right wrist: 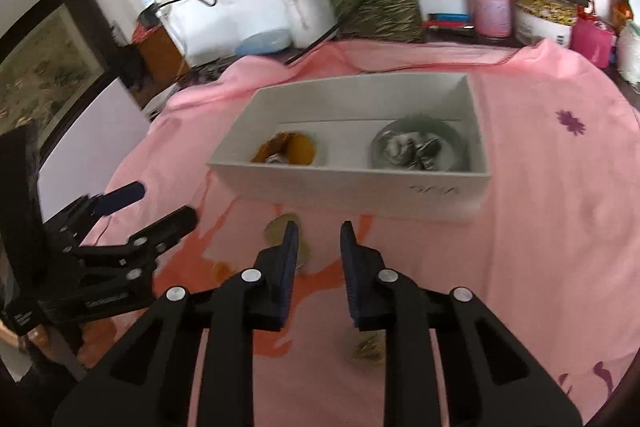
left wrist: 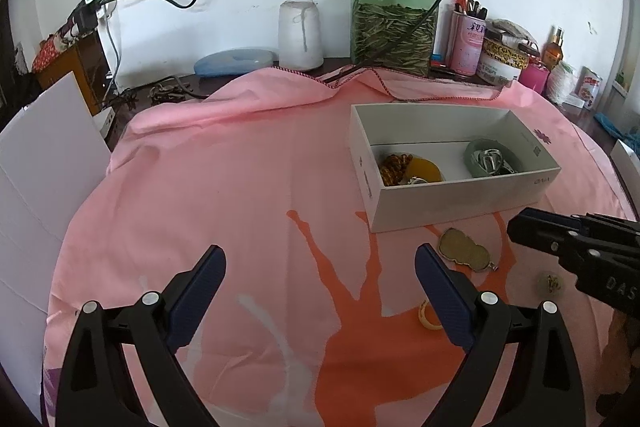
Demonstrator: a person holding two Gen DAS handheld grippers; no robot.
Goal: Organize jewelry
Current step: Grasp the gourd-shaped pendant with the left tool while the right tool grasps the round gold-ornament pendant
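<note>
A white open box [left wrist: 460,195] [right wrist: 352,187] sits on the pink cloth, holding amber beads [left wrist: 396,167] [right wrist: 280,147] at its left and a green bangle with silver pieces [left wrist: 492,157] [right wrist: 416,147] at its right. In front of it lie a gourd-shaped gold pendant [left wrist: 466,250] [right wrist: 280,227], a yellow ring [left wrist: 428,317] and a small gold piece [left wrist: 551,283] [right wrist: 370,347]. My left gripper [left wrist: 320,267] [right wrist: 160,207] is wide open and empty, left of the pendant. My right gripper [right wrist: 319,233] [left wrist: 520,223] is open a little and empty, just right of the pendant.
A pink cloth [left wrist: 240,187] covers the table. Behind it stand a green jar [left wrist: 394,23], a white pot [left wrist: 300,35], a blue case [left wrist: 234,62], a pink tin [left wrist: 466,43] and other containers. A white board [left wrist: 44,187] stands at the left.
</note>
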